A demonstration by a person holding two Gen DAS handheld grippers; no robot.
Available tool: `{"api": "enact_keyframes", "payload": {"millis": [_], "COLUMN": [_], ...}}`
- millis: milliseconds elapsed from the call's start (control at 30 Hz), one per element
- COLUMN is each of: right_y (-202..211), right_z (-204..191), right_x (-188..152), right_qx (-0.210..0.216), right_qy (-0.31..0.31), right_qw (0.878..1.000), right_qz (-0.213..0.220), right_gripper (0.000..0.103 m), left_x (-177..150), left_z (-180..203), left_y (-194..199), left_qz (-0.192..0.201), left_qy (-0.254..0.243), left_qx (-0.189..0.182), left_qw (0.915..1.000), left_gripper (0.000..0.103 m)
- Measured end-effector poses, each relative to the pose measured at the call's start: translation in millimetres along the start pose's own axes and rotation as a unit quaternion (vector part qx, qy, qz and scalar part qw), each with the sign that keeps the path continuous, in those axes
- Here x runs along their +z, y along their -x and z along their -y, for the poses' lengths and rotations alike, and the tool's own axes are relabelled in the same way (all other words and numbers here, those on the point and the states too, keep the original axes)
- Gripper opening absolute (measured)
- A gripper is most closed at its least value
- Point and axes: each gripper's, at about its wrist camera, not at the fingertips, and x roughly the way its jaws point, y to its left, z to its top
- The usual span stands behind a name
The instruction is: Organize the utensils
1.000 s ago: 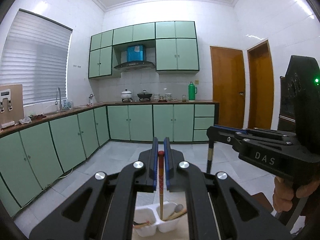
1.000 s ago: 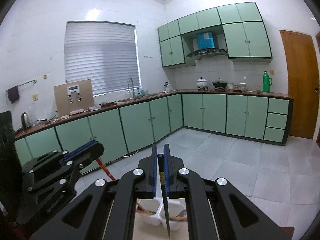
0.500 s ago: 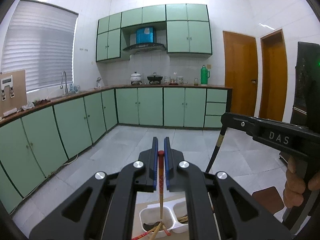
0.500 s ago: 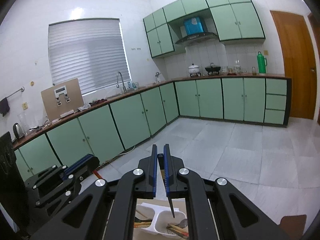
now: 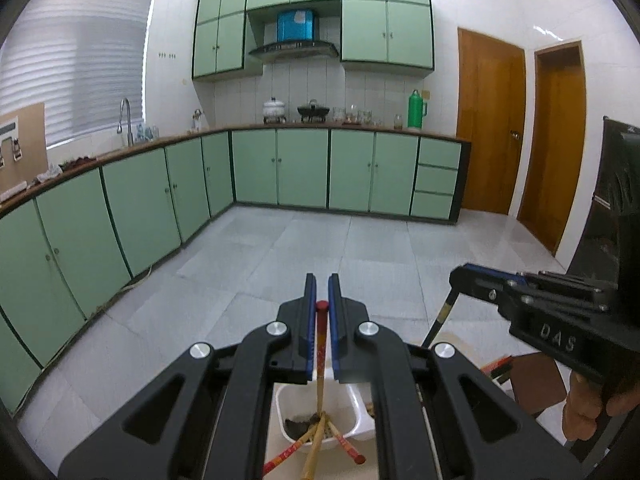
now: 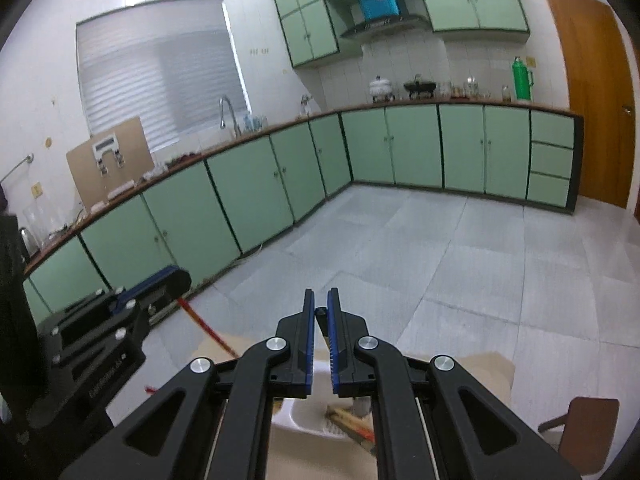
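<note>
The left gripper point(image 5: 322, 292), black with blue pads, is clamped on a red-topped wooden chopstick point(image 5: 320, 354), pinched just below its red cap and hanging almost straight down. Its lower end reaches into the white plastic two-compartment holder point(image 5: 318, 408) on the pale tabletop point(image 5: 280, 468), in the compartment on the left as the left camera sees it, where other red-and-tan chopsticks point(image 5: 312, 440) lie crossed and lean out over the near rim. There is something dark on that compartment's floor; what it is, I cannot tell.

Over to the right gripper point(image 6: 321, 312): its pads are closed on a dark, black-topped chopstick point(image 6: 325, 330), the top just poking up between them. From the left camera the same stick slants down and to the left from the right gripper's tips point(image 5: 456, 280). Below the right gripper, the white holder's other compartment point(image 6: 316, 416) holds more sticks and a grey handle, blurred.

A hand point(image 5: 592, 412) wraps the right gripper's handle. A brown wooden chair point(image 6: 588, 432) stands just beside the table. Behind it all are the green kitchen cabinets point(image 5: 300, 172) and a pale tiled floor point(image 5: 360, 256).
</note>
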Motion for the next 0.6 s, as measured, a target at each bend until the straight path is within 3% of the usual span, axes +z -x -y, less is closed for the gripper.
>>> {"api": "enact_keyframes", "payload": {"millis": [133, 267, 367, 433, 600], "right_y": [-3, 5, 13, 23, 51], "right_z": [2, 4, 7, 8, 7], "right_x": [-9, -13, -13, -14, -25], "right_qx": [-0.002, -0.005, -0.013, -0.021, -0.049], "right_qy": [0.003, 0.001, 0.003, 0.001, 0.014], "right_qw": [1.0, 1.0, 1.0, 1.0, 0.998], "right_qz": [-0.013, -0.008, -0.002, 0.008, 0.032], "right_gripper": [0.01, 0.021, 0.039, 0.059, 0.082], "left_x": [-6, -9, -9, -11, -17], "left_z": [-7, -12, -18, -20, -21], "left_y": [-7, -1, 8, 17, 45], "left_qz": [-0.018, -0.018, -0.011, -0.006, 0.007], "left_qy": [0.003, 0.01, 0.017, 0.021, 0.021], "left_qx": [-0.002, -0.001, 0.0, 0.001, 0.009], "left_qw": [0.9998, 0.9998, 0.9998, 0.9998, 0.9997], "left_gripper": [0.008, 0.026, 0.036, 0.042, 0.06]}}
